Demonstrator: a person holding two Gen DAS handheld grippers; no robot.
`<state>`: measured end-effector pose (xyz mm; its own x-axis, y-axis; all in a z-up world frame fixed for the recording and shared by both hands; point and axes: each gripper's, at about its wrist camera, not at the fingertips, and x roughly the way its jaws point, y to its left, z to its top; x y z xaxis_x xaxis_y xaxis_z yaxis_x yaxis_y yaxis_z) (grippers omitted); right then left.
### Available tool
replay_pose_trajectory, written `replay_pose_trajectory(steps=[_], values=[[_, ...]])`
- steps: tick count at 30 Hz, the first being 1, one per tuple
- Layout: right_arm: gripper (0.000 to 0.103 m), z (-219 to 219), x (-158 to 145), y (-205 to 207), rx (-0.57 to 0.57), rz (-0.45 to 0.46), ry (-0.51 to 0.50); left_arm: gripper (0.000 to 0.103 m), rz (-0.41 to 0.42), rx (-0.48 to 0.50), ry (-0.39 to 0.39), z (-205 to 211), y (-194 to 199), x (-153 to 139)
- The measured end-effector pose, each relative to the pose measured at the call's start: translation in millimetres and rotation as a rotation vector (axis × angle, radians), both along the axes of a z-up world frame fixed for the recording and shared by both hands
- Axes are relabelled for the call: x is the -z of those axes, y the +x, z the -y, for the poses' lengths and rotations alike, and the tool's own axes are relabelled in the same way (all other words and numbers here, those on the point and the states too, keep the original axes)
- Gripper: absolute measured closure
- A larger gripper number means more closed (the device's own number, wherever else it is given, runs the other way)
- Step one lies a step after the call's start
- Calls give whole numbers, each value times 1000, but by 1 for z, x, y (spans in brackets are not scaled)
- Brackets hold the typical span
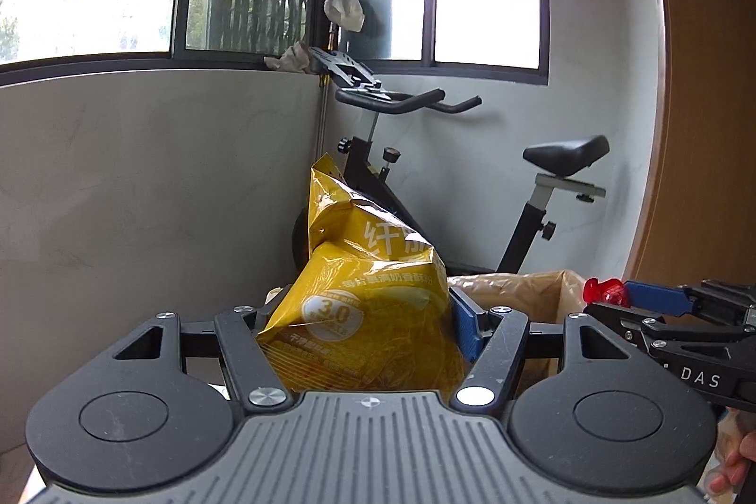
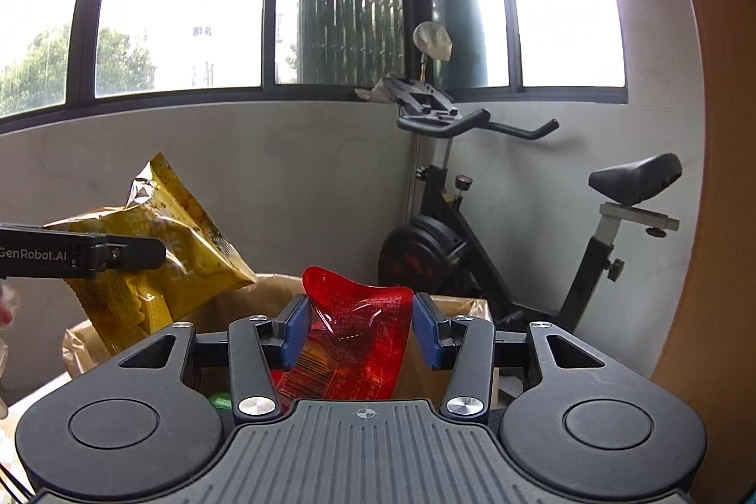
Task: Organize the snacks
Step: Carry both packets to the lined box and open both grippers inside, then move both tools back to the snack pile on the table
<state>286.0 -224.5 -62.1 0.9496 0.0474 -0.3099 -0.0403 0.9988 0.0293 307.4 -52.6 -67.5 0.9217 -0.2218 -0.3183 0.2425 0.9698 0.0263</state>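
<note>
My left gripper [image 1: 364, 329] is shut on a large yellow snack bag [image 1: 364, 296] and holds it upright in the air. The same bag [image 2: 156, 268] and left gripper [image 2: 156, 253] show at the left of the right wrist view. My right gripper [image 2: 361, 329] is shut on a red snack packet [image 2: 359, 334] with a barcode, held above a cardboard box lined with a brown plastic bag [image 2: 264, 296]. In the left wrist view the right gripper [image 1: 609, 294] shows at the right edge with the red packet [image 1: 605, 291] at its tips.
The lined box [image 1: 519, 291] stands just ahead and below both grippers. A black exercise bike [image 2: 472, 244] stands in the corner behind it, against a grey wall under windows. A wooden panel [image 2: 708, 220] runs along the right side.
</note>
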Motion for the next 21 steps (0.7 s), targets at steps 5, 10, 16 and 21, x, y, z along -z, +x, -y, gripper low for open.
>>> replay_pose_trajectory(steps=[5,10,16,21], values=[[59,-7,18,11,14,-57,6,34,-48,12,84,2,16,11],[57,-7,25,13,32,-101,21,23,-116,1,106,-2,26,18],[46,2,21,-1,52,-87,45,15,-122,-14,64,-19,18,8],[46,17,12,-22,62,-79,102,15,-122,-25,6,-42,4,-8]])
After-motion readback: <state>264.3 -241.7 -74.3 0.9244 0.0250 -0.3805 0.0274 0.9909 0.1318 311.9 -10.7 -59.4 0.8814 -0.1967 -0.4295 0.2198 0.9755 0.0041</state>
